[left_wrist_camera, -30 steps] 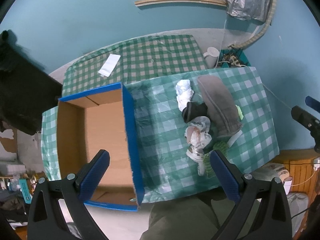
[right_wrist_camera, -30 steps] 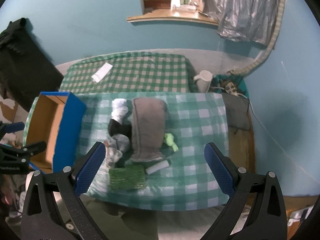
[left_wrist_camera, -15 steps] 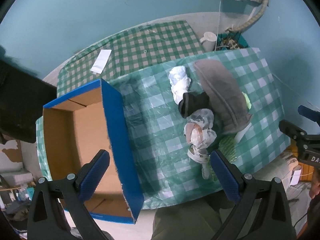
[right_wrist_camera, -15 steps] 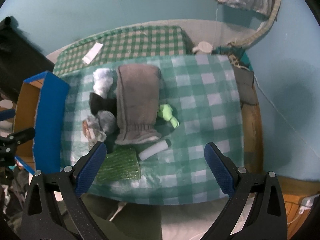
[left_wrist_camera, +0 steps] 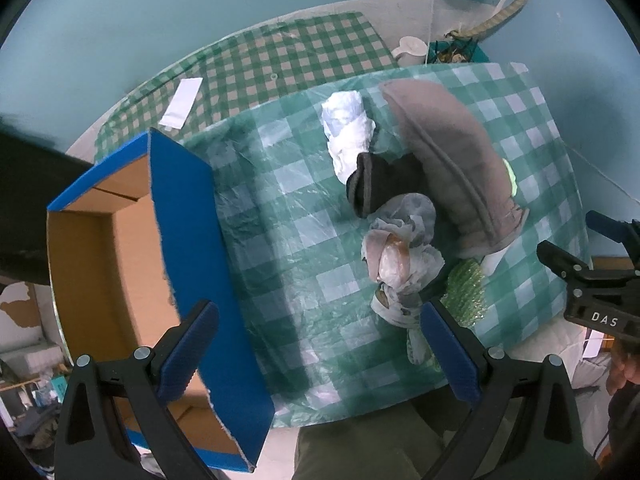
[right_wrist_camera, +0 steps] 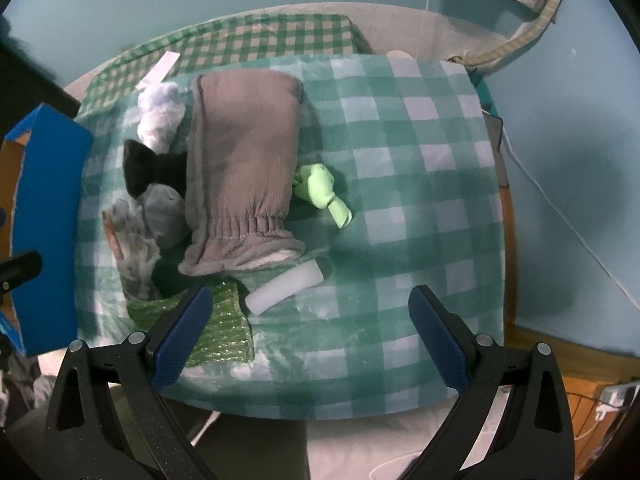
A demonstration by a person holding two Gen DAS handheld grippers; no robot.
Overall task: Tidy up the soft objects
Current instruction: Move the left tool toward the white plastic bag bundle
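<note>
A pile of soft things lies on the green checked table point(right_wrist_camera: 420, 152): a grey folded cloth point(right_wrist_camera: 244, 160) point(left_wrist_camera: 448, 160), a black sock point(right_wrist_camera: 148, 164) point(left_wrist_camera: 380, 184), a pale blue bundle point(right_wrist_camera: 160, 116) point(left_wrist_camera: 348, 128), a patterned rag point(right_wrist_camera: 132, 240) point(left_wrist_camera: 400, 256), a lime cloth point(right_wrist_camera: 320, 188), a white roll point(right_wrist_camera: 284, 288) and a green sparkly pad point(right_wrist_camera: 212, 320) point(left_wrist_camera: 468, 292). An open blue cardboard box point(left_wrist_camera: 120, 264) point(right_wrist_camera: 44, 216) stands at the table's left. My left gripper point(left_wrist_camera: 320, 352) hovers open above the table between box and pile. My right gripper point(right_wrist_camera: 308, 332) hovers open over the front edge, near the white roll.
A second checked table point(left_wrist_camera: 280, 60) stands behind with a white paper slip point(left_wrist_camera: 182, 102) on it. A white mug point(left_wrist_camera: 412, 48) sits at the back right. The right gripper point(left_wrist_camera: 592, 276) shows in the left wrist view. A teal wall lies beyond.
Both grippers have dropped closer to the table and tilted down; the pile and box loom larger. Both stay open and nothing on the table has moved.
</note>
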